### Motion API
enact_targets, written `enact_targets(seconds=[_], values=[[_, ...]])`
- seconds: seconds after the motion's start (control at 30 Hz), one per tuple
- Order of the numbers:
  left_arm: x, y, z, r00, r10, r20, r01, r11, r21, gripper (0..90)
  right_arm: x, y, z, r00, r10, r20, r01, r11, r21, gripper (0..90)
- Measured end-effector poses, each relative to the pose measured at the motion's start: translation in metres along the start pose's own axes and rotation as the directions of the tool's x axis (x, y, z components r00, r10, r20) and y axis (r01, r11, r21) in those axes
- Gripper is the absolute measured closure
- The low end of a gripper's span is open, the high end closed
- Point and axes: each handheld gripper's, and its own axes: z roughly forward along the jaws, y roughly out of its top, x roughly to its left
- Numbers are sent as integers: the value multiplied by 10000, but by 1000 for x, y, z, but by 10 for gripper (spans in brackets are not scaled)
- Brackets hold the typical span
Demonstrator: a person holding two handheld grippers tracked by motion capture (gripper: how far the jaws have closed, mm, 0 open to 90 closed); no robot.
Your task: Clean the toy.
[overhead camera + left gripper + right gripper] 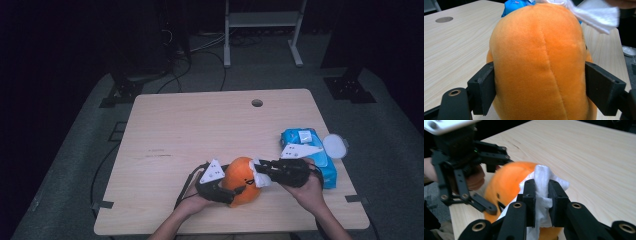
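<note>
Nearest the lens in the left gripper view is the orange plush (539, 65), a rounded soft toy with a seam running down its back, and the two black jaws press against its flanks, one on each side, so the left gripper (539, 85) has a wide clasp on it. In the right gripper view the right gripper (541, 202) has its jaws drawn close together on a crumpled white wipe (542, 182), which sticks up between them and lies against the top of the plush (509, 182); a small dark face mark shows on the toy's side. From the high view the plush (241, 180) sits on the near part of the wooden table (200, 125), just ahead of the person's hands, with the left gripper (227, 192) around it from the left and the right gripper (260, 172) meeting it from the right, the wipe (261, 177) touching the toy's upper right. A blue wipe pack (307, 150) lies just beyond the right hand, near the table's right edge, and a round white lid (335, 146) rests beside it. A round hole (257, 103) marks the far side of the table.
</note>
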Motion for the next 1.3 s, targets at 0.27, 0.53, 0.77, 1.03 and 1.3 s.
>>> enact_targets(seconds=[0.27, 0.53, 0.77, 1.03, 1.3], values=[[1, 0, -2, 10000, -6, 19, 5, 10000, 67, 188, 18, 7, 7, 9961, -817, -338, 819, 9966, 26, 766], [1, 0, -1, 10000, 19, 24, -19, 10000, 51, 188, -22, -14, 2, 9978, 623, 225, -629, 9977, 271, 765], [-9, 1, 0, 9983, 583, 35, -584, 9983, 32, 188, -22, -7, -2, 9922, 1087, -605, -1108, 9933, -325, 766], [-13, 2, 1, 9962, 870, 59, -870, 9962, 69, 183, -37, -19, 4, 9852, 1650, -469, -1650, 9863, 42, 765], [-19, 4, 3, 9929, 1170, 214, -1169, 9931, -37, 160, -31, -12, 1, 9870, 1550, -418, -1553, 9879, -49, 768]])
